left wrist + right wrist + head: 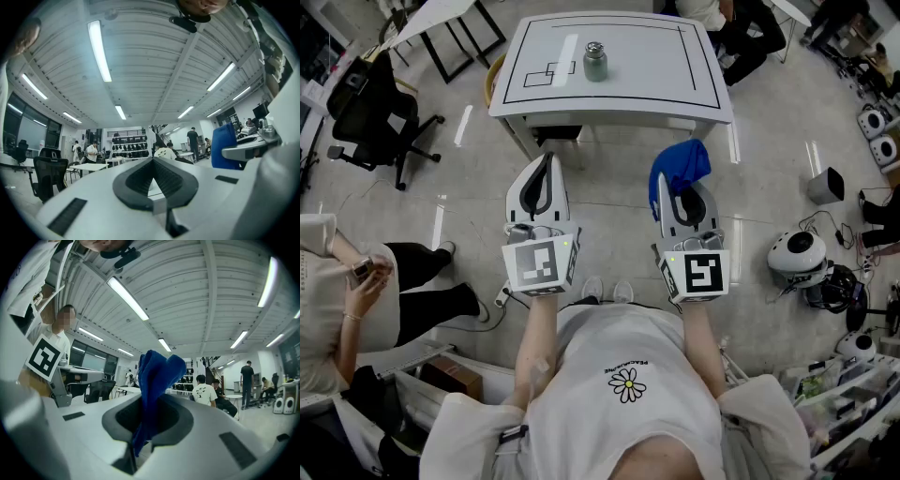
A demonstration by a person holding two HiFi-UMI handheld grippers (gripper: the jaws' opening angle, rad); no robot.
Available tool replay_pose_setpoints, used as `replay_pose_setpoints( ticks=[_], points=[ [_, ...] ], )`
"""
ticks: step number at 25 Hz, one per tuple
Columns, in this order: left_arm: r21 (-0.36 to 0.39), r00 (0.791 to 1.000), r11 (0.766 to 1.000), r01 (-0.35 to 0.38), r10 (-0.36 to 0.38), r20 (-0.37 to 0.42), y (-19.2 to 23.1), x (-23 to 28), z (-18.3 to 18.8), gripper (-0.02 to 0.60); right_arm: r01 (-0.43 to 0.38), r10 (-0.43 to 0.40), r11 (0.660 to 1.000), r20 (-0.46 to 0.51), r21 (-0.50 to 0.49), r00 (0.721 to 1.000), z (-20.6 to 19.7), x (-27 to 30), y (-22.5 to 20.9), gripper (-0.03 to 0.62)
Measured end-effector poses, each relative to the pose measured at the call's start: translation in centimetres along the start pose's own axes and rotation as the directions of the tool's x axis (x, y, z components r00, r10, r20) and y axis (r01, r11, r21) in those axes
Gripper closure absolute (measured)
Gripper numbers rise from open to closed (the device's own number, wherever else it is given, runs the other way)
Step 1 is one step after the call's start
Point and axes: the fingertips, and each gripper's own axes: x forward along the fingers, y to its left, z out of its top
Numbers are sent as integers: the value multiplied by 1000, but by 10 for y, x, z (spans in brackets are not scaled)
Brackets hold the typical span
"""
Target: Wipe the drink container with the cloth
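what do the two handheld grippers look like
Both match: the left gripper and right gripper have white tapered shells with black-lined jaws and a cube of black-and-white square markers behind. The person wears a white T-shirt with a daisy print.

Left hand-held gripper (pixel 547 164) closed; right hand-held gripper (pixel 682 201) clamped; both level.

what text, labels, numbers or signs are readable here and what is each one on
"PEACEMINUSONE", tentatively: small upside-down print on the person's white shirt, by a daisy.
Left marker cube and right marker cube: black-and-white square patterns, no words.
Drink container on the table: no label readable, too small.
Blue cloth: no tag visible.
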Motion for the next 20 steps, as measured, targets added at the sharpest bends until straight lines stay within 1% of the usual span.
replay_pose_setpoints(
  ticks=[7,10,14,16,20],
  points=[
    [-1,1000,1000,-5,5,5,-6,4,0,583,22,-23,999,13,31,1000,-5,-4,-17,551],
    [-3,1000,1000,-13,13,5,-4,4,-2,583,18,-18,999,13,29,1000,-7,-2,-19,551],
    [-37,1000,999,-21,21,-5,-10,8,-9,583,6,-7,999,25,51,1000,-15,2,-31,551],
    [-36,1000,999,-18,17,-12,-13,14,-13,583,8,-9,998,25,63,1000,-18,5,-37,551],
    [-35,1000,999,-6,5,-11,-9,38,-16,583,-19,18,999,22,27,1000,-18,16,-39,551]
  ],
)
